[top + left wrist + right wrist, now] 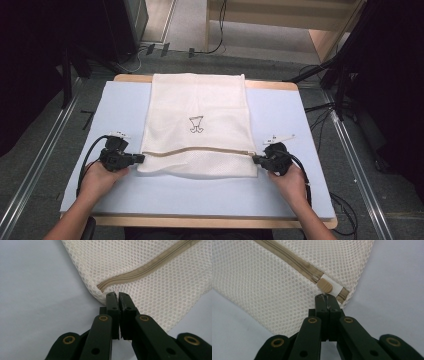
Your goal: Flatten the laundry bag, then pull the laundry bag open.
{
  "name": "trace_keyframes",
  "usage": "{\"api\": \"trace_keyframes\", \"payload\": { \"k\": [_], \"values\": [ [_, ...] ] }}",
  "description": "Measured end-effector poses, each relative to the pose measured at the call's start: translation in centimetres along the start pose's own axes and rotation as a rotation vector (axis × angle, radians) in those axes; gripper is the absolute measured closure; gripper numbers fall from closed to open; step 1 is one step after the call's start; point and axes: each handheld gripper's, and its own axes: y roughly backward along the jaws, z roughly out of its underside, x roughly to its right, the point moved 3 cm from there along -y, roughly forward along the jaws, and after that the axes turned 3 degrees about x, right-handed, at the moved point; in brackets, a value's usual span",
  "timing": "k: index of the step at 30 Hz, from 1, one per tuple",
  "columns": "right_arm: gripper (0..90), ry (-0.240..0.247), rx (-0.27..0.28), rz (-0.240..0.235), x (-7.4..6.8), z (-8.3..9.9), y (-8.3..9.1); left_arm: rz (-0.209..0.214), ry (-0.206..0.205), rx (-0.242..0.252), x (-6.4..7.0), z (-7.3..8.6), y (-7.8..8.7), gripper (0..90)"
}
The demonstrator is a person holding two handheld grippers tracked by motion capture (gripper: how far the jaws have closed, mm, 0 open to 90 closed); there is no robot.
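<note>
A cream mesh bag (197, 100) lies flat on the pale blue table top (120, 105), with a small black logo (196, 124) at its middle. A tan zipper (200, 151) runs across it near the front. My left gripper (142, 158) is at the bag's left edge, just below the zipper's end (100, 287). Its jaws (116, 293) are pressed together on the mesh (150, 277). My right gripper (254, 159) is at the right edge, shut (325, 296) on the mesh bag (262, 277) right beside the tan zipper pull (325, 286).
The table's wooden front edge (200, 221) lies near the person's forearms. Bare blue surface lies left, right and in front of the bag. Floor rails (35, 165) run along both sides. Cables (320, 107) and a wooden shelf (325, 40) lie beyond the table.
</note>
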Motion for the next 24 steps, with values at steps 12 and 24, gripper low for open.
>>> {"api": "trace_keyframes", "payload": {
  "k": [12,24],
  "values": [
    [79.9,0.03,0.031,-0.066,0.0,0.9,1.3,0.038,-0.015,0.116,0.0,0.4,1.9,60.8],
    [67.3,-0.019,0.09,-0.064,1.1,0.5,1.9,0.05,-0.034,0.143,0.5,-0.9,2.0,40.3]
  ]
}}
